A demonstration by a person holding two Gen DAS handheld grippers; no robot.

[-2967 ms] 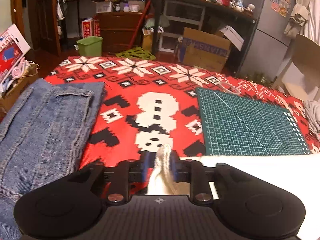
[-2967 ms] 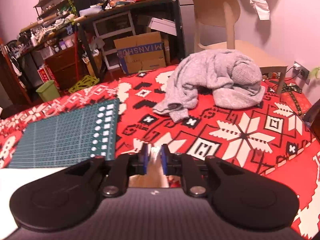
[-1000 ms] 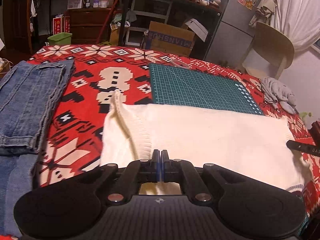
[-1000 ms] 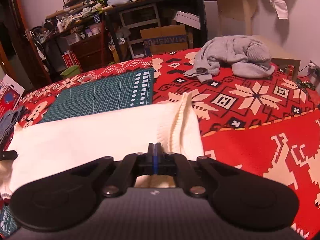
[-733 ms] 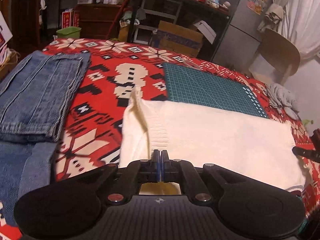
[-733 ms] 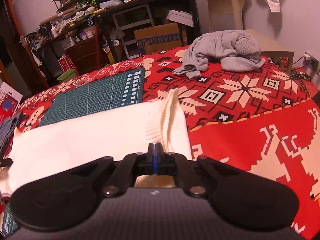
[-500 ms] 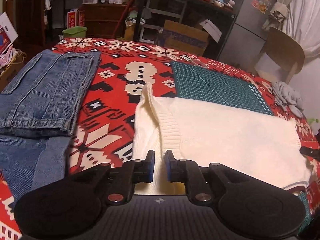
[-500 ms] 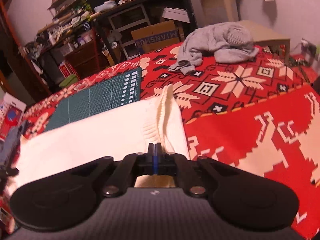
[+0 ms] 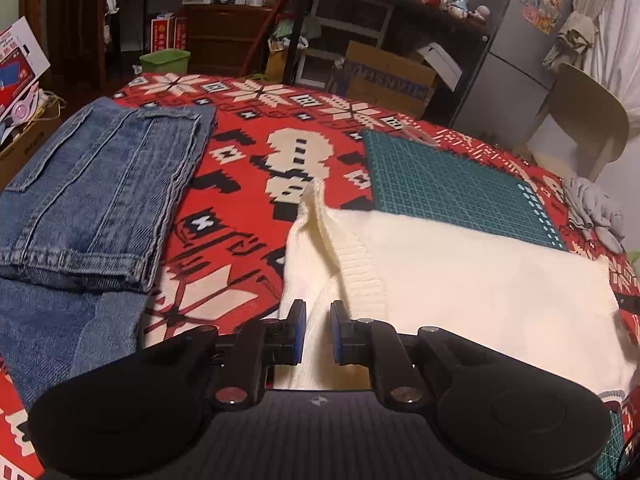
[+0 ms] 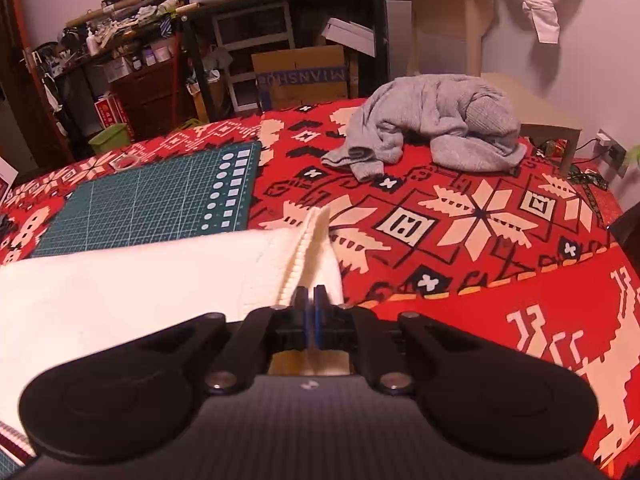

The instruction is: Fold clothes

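A cream-white knitted sweater (image 9: 480,280) lies folded in a long band across the red patterned blanket (image 9: 240,216). My left gripper (image 9: 318,332) hovers over the sweater's left end. Its jaws stand slightly apart, with a ridge of ribbed cloth lying loose between the blue pads (image 9: 298,334). In the right wrist view the sweater (image 10: 140,280) ends at a ribbed hem that rises as a pinched ridge into my right gripper (image 10: 311,304), which is shut on it.
Folded blue jeans (image 9: 100,200) lie to the left of the sweater. A green cutting mat (image 9: 448,184) sits just behind it. A crumpled grey garment (image 10: 440,128) lies at the far right by a beige chair (image 9: 584,120). Cluttered shelves and boxes stand beyond the bed.
The left jaws have parted and let go of the sweater's left edge, which now lies slack between them. The right gripper stays shut on the right hem and has shifted slightly.
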